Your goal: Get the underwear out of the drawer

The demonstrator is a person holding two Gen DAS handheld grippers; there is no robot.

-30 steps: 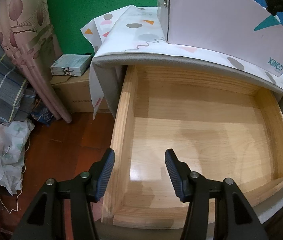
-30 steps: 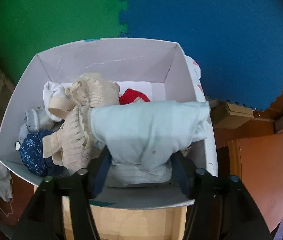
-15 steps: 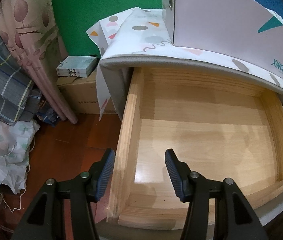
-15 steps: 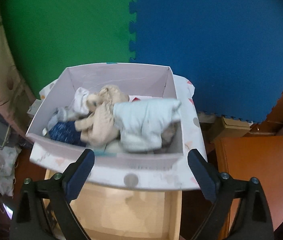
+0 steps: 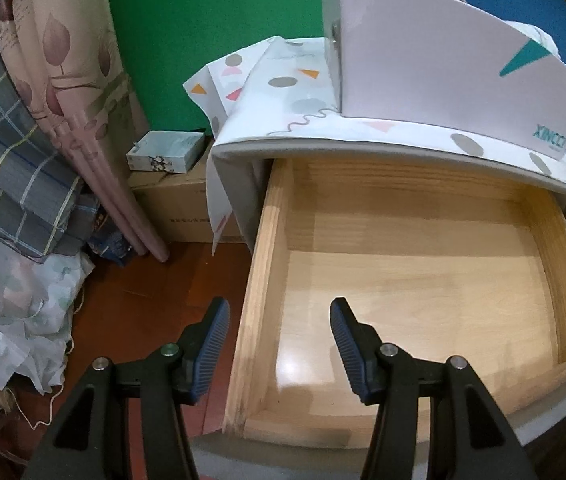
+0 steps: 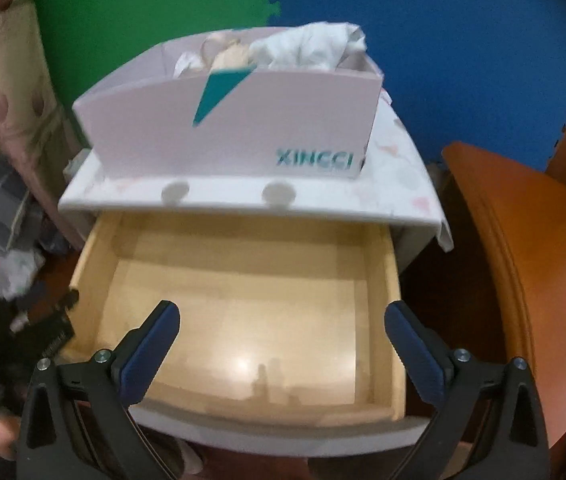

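R tool jaws opening, nothing between; L tool half open, holds nothing. Drawer looks bare; underwear sits in box on top. Judged: removal done, next shut drawer

Drawer pulled out, pale wood, bare bottom showing, glare on floor. Underwear heaped in white box on cabinet top behind drawer: pale bluish-white piece on top, beige one beside it, both poking above rim.
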